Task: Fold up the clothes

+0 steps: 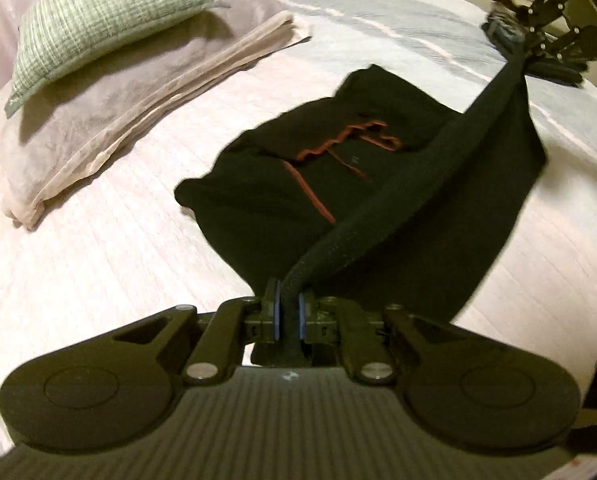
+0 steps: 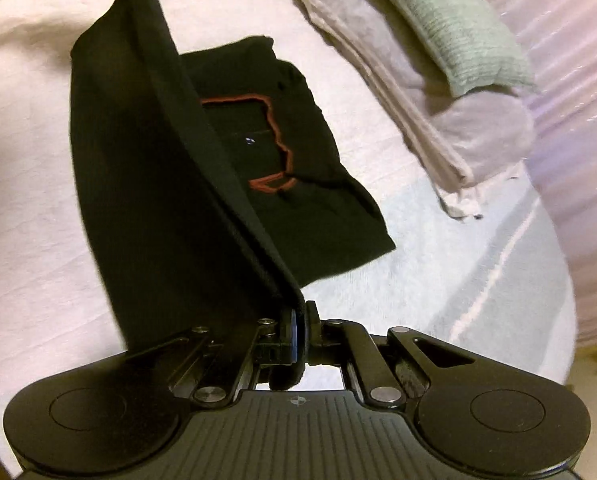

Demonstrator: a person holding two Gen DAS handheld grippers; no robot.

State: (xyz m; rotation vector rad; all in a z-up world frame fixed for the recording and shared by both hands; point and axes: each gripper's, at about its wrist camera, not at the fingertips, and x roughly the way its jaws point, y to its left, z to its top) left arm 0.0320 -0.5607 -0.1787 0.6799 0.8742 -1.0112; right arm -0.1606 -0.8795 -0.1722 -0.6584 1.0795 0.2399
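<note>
**Both pairs of fingers clamped on one black hem**

The fingers (image 1: 277, 316) of the left gripper (image 1: 289, 318) are pressed together on the thick hem of a black garment (image 1: 290, 184), the blue pads pinching the cloth between them. The right gripper (image 2: 300, 338) has its fingers (image 2: 290, 336) closed just as tightly on the other end of that hem. In the left wrist view the right gripper (image 1: 538, 28) shows at the upper right, with the hem stretched taut between the two. The edge held up hangs above the bed (image 1: 98, 264), while the rest of the garment lies on the pale bedspread, part of it doubled over, with a red-orange stitched outline (image 2: 274, 140) facing up. Well apart from it, near the head of the bed, a green pillow (image 1: 102, 20) rests on a stack of folded pale linens (image 1: 110, 128).
</note>
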